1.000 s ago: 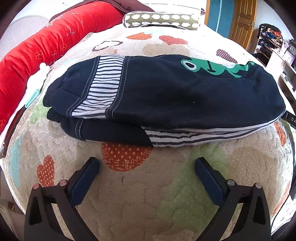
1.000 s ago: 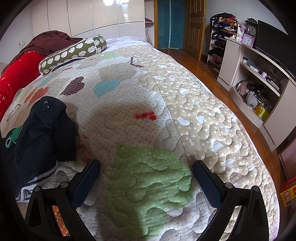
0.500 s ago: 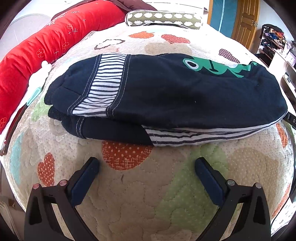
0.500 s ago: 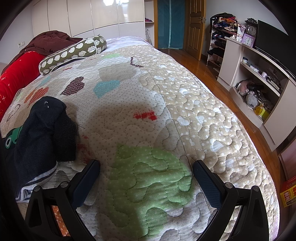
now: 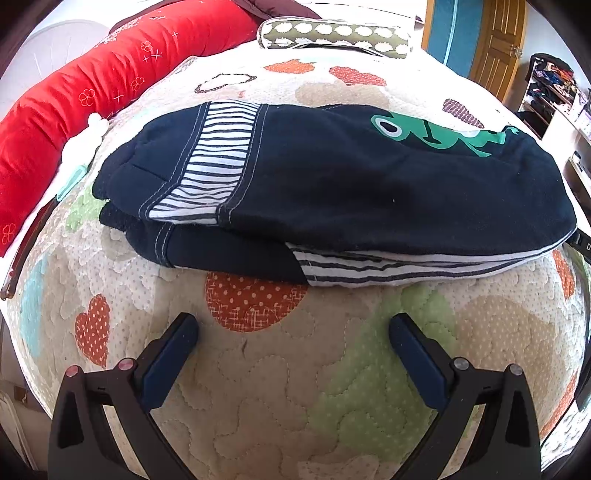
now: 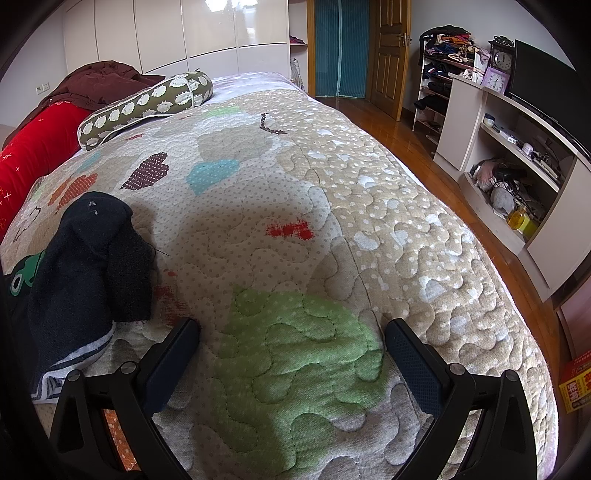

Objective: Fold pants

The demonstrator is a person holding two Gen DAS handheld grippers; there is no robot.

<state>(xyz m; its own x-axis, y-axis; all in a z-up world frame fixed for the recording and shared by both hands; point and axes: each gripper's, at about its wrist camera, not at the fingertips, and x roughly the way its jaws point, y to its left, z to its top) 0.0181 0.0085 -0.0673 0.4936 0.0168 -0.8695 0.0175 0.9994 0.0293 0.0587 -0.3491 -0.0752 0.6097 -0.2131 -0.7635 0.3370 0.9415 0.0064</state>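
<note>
Dark navy pants [image 5: 351, 192] with striped white bands and a green print lie folded in a stack on the quilted bed [image 5: 280, 398]. My left gripper [image 5: 293, 332] is open and empty, just in front of the folded stack, apart from it. In the right wrist view one end of the pants [image 6: 85, 273] lies bunched at the left. My right gripper [image 6: 291, 336] is open and empty over the quilt [image 6: 332, 221], to the right of that end.
A long red bolster [image 5: 74, 110] runs along the bed's left side and a green patterned pillow [image 5: 332, 35] lies at the head. To the right of the bed are a wooden floor [image 6: 480, 206], shelves [image 6: 517, 155] and a door [image 6: 388, 48].
The left wrist view has shifted slightly, so the folded pants sit a little higher and to the right. The right gripper and its view have not moved.
</note>
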